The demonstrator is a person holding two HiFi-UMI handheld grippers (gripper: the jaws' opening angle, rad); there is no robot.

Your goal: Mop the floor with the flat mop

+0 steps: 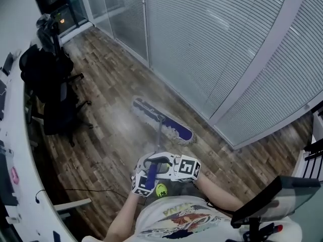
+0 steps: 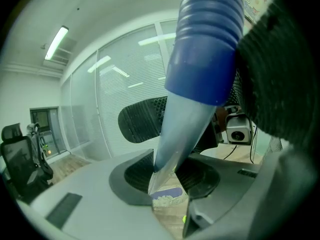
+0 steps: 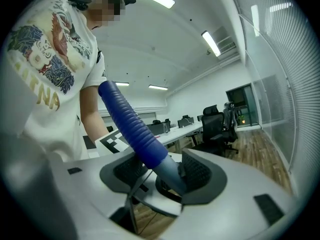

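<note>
Two grips: left tongs [image 2: 170,176] and right tongs [image 3: 165,176] clenched on mop handle [image 3: 132,129], stroke in hand; next likely sweeps mop head [image 1: 162,121] across floor [image 1: 108,135]

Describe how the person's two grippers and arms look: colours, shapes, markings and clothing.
The left gripper and right gripper are alike: pale grey, rounded shells with dark, textured pads set into the jaws. Each carries a white cube with black square markers. The person wears a white short-sleeved T-shirt with a colourful print.
</note>
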